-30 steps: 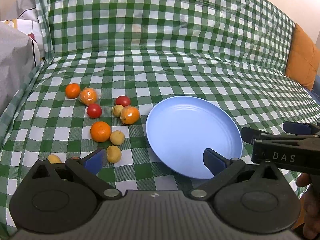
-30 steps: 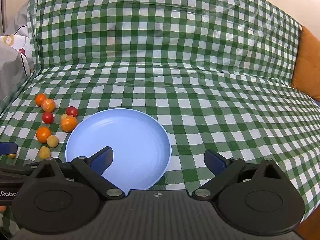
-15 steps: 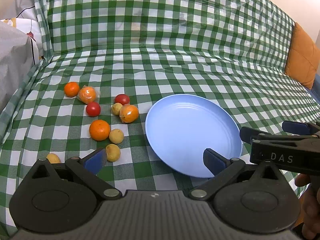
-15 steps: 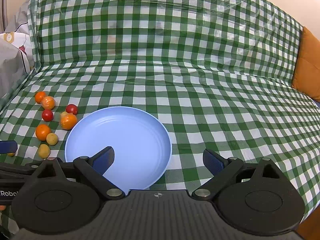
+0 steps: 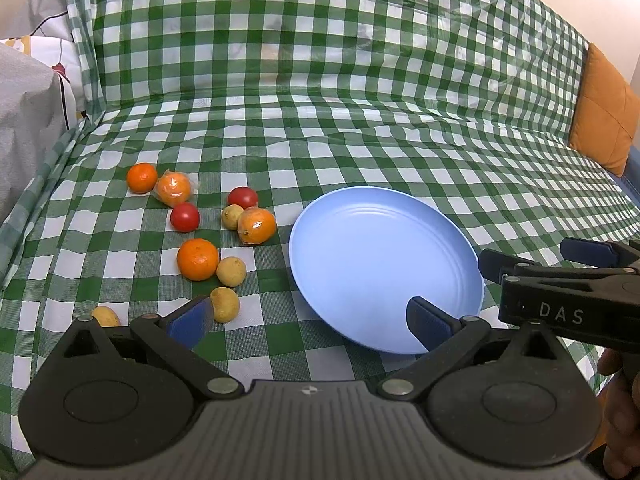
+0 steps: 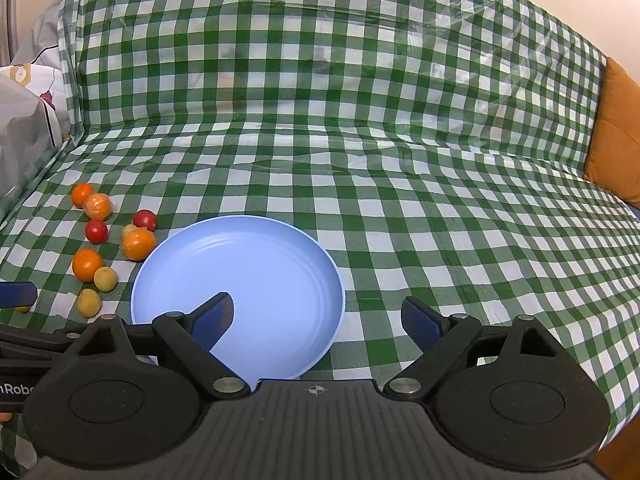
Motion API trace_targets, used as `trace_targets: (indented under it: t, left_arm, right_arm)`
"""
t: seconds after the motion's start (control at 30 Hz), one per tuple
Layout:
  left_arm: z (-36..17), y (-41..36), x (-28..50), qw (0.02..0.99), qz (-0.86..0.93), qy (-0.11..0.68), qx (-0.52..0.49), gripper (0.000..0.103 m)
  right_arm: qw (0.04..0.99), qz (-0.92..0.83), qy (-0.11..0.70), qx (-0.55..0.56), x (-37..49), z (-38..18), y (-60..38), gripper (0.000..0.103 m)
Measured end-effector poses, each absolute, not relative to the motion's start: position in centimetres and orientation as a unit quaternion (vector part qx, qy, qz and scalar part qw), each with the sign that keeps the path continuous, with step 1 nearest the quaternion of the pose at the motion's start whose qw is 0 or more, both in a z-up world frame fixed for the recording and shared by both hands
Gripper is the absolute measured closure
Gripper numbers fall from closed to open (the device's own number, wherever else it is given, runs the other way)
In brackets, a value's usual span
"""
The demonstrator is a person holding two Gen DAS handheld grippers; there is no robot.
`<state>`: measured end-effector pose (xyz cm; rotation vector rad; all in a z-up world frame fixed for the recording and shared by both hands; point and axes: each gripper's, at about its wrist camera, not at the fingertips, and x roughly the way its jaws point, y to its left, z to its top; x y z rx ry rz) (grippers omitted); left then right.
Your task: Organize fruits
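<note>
An empty light-blue plate (image 5: 372, 240) (image 6: 260, 256) lies on a green checked cloth. To its left lie loose fruits: several oranges, one nearest me (image 5: 197, 259) (image 6: 87, 265), two red tomatoes (image 5: 185, 217) (image 6: 96, 231), and several small yellow fruits (image 5: 225, 304) (image 6: 89, 302). My left gripper (image 5: 308, 322) is open and empty, low over the plate's near-left edge. My right gripper (image 6: 320, 318) is open and empty over the plate's near-right edge; it also shows at the right of the left wrist view (image 5: 560, 276).
The checked cloth (image 6: 400, 200) covers a sofa seat and its backrest. An orange cushion (image 5: 604, 108) sits at the far right. Grey and white bedding (image 5: 28, 112) lies at the far left.
Both grippers have drawn slightly back and up; the plate and fruits sit a little higher in both views. Nothing was grasped or moved.
</note>
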<state>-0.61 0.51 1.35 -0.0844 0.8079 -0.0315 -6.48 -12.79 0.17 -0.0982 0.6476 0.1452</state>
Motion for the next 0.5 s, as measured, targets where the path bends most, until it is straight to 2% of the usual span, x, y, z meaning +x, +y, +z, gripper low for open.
trace_targets:
  t: [0.5]
  left_arm:
    - [1.26,-0.03,-0.85,0.918,-0.018,0.393,-0.039,0.001]
  right_arm:
    - [0.945,0.073,0.316,-0.047,-6.55,0.20,-12.54,0.019]
